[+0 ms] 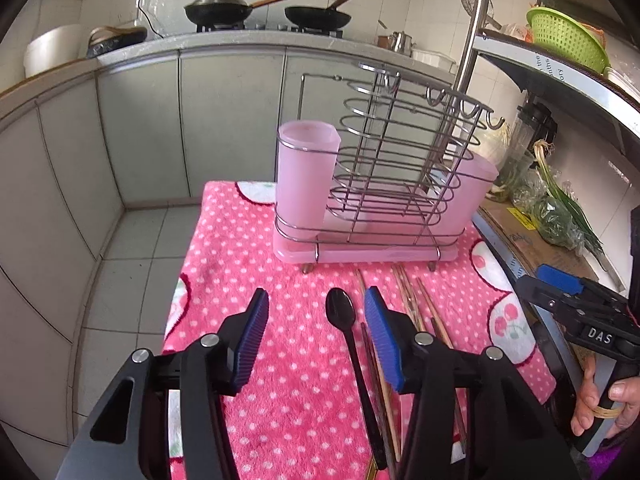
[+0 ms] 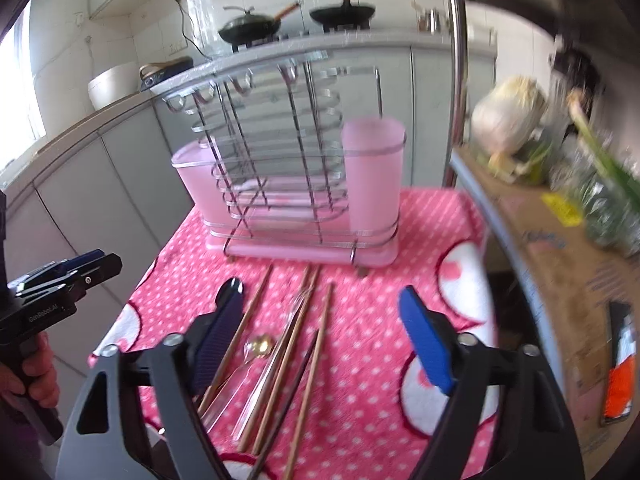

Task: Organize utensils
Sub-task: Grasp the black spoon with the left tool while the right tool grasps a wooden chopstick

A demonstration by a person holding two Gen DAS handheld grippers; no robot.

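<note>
"DAS"-marked right gripper (image 1: 560, 280) (jaws parted)

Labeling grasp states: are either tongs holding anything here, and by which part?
Nothing held. Left tongs and right tongs are both open above the black spoon and chopsticks lying on the cloth.

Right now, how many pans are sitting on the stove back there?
2. One lidded pan sits on the stove's left burner, and an open pan sits on the right burner beside it. Nothing appears hidden behind them.
</note>
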